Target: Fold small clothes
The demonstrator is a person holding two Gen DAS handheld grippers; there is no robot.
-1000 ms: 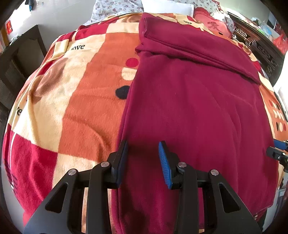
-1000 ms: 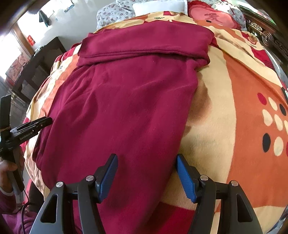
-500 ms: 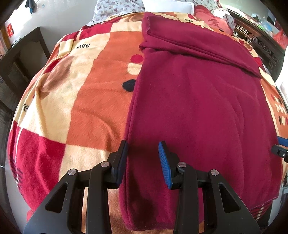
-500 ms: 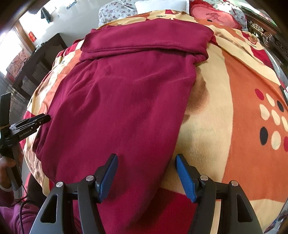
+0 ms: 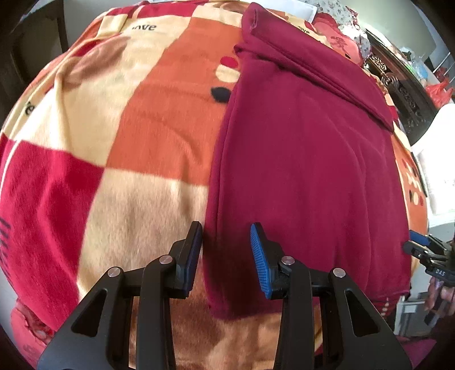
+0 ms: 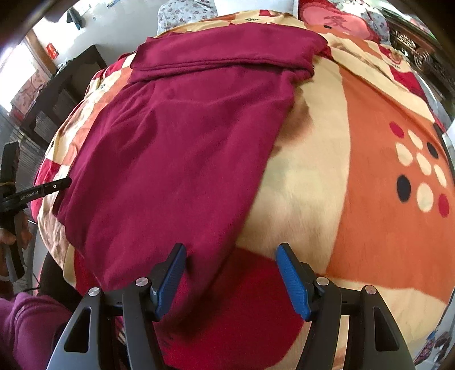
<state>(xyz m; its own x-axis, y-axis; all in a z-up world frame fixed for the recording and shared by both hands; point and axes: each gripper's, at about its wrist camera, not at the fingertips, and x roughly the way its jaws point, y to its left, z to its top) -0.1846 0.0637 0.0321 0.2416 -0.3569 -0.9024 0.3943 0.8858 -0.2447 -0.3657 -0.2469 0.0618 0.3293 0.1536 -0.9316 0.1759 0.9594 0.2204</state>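
A dark red fleece garment [image 5: 307, 159] lies flat on the bed, its far end folded back over itself. It also shows in the right wrist view [image 6: 182, 148]. My left gripper [image 5: 226, 250] is open and empty, its jaws straddling the garment's near left corner just above the cloth. My right gripper [image 6: 230, 273] is open and empty, over the garment's near right corner. The right gripper shows at the edge of the left wrist view [image 5: 426, 250], and the left gripper at the edge of the right wrist view [image 6: 37, 193].
The garment lies on an orange, cream and red patterned blanket [image 5: 142, 119], which also shows in the right wrist view [image 6: 355, 176]. Pillows [image 6: 341, 20] sit at the bed's far end. A dark wooden headboard [image 5: 403, 94] and a dark side table [image 6: 57, 94] flank the bed.
Both grippers have pulled back toward the near edge of the bed, bringing the garment's near hem and corners into view. Both stay open.
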